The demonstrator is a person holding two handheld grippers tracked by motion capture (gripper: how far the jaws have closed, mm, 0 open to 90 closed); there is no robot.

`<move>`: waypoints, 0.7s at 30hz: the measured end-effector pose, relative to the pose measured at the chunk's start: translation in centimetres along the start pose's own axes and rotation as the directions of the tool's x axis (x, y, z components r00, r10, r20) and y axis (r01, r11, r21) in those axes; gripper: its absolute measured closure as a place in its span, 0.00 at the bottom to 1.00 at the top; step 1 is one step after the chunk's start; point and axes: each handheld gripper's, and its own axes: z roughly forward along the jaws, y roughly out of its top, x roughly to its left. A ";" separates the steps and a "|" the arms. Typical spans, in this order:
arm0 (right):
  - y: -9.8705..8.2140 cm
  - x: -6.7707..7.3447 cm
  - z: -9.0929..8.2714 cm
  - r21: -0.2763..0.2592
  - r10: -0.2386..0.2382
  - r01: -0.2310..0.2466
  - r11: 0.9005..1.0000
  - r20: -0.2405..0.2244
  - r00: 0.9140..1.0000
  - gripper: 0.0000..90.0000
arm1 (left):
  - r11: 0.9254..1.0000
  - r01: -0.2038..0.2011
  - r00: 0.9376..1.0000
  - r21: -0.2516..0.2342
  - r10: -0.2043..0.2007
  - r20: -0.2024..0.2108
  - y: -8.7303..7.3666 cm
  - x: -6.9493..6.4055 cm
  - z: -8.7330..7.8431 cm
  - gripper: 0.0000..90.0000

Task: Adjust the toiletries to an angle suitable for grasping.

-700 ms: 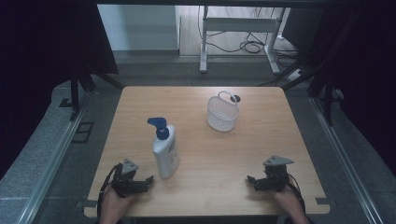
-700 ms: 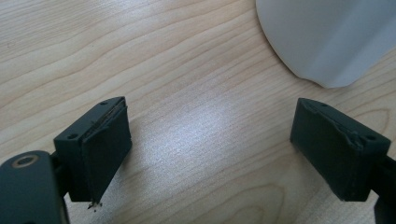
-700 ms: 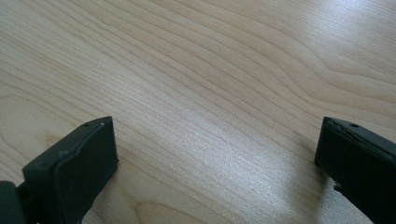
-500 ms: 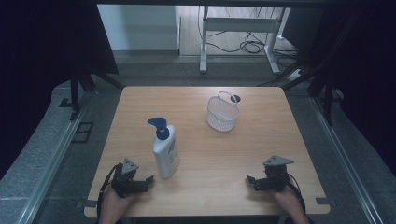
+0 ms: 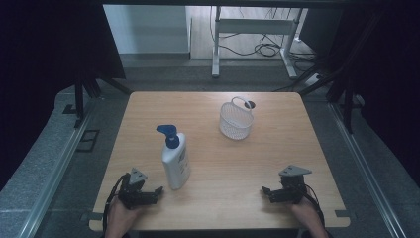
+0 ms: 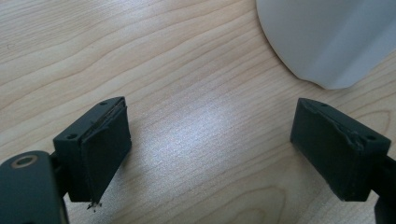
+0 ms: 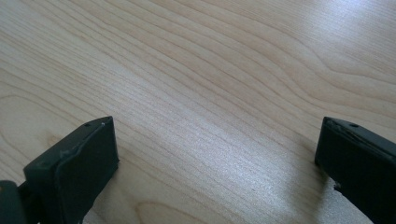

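- Near the front left of the table [image 5: 297,148], a white pump bottle [image 5: 176,161] stands upright with a blue pump head [image 5: 167,133]; its base is just beside the left gripper [image 5: 157,190], not touching.
- Left gripper: jaws wide apart, nothing between them; in the left gripper view the bottle [image 6: 327,37] sits ahead, off to one side.
- Right gripper [image 5: 265,191]: jaws apart, empty, resting at the front right, well apart from the bottle.
- White mesh basket [image 5: 236,120] sits farther back, empty as far as I can tell.
- Handling guess: smooth plastic, likely slippery; stiff walls with some give; weight depends on fill, can't tell.
- Tall and narrow, so tippy; grab mid-body across the flatter sides, not the pump neck.
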 end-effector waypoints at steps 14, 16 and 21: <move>0.0 0.0 0.0 -0.001 -0.001 0.001 1.000 0.000 1.000 0.00 | 1.000 0.010 1.000 0.020 -0.010 -0.006 0.3 0.3 -0.2 0.22; 0.0 0.0 0.0 -0.001 -0.001 0.001 1.000 0.000 1.000 0.00 | 1.000 0.021 1.000 0.022 -0.021 -0.012 0.4 0.4 -0.4 0.26; 0.0 0.0 0.0 0.000 -0.001 0.001 1.000 0.000 1.000 0.00 | 0.998 0.055 0.998 0.019 -0.055 -0.009 0.5 0.7 -0.7 0.33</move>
